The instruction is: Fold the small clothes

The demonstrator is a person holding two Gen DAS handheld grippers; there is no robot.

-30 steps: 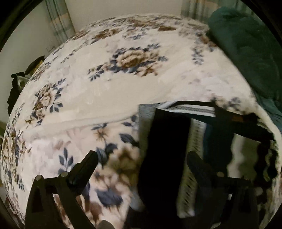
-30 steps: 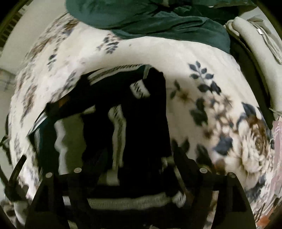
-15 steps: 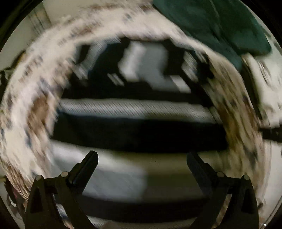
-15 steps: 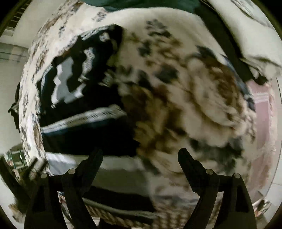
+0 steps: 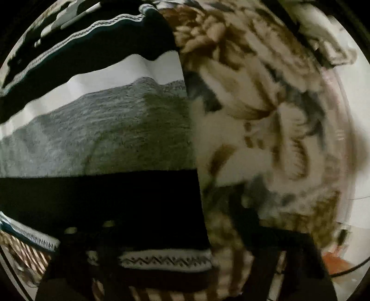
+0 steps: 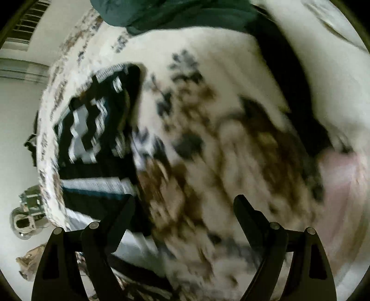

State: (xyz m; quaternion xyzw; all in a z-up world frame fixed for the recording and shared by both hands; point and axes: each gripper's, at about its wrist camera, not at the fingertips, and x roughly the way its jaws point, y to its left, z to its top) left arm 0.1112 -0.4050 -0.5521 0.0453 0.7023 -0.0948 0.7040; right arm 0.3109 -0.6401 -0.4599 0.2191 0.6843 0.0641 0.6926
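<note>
A small knit sweater point(image 5: 104, 129) in black, white and grey bands with zigzag trim lies flat on a floral blanket point(image 5: 266, 129). It fills the left half of the left wrist view, very close. My left gripper point(image 5: 175, 233) hangs low over the sweater's hem; its fingers are dark and blurred, spread apart, with nothing between them. In the right wrist view the sweater point(image 6: 92, 129) lies at the left. My right gripper point(image 6: 183, 203) is open and empty, above the blanket point(image 6: 231, 129) just right of the sweater's edge.
A dark green garment point(image 6: 175, 14) lies at the far end of the blanket. A pale cushion or folded fabric point(image 6: 328, 58) lies at the right. The blanket's edge drops off at the left, with floor and a metal object point(image 6: 25, 217) below.
Both grippers have swung toward the sweater's near hem. The left one has dropped close to the fabric and shifted to its right edge. The right one has moved off the sweater.
</note>
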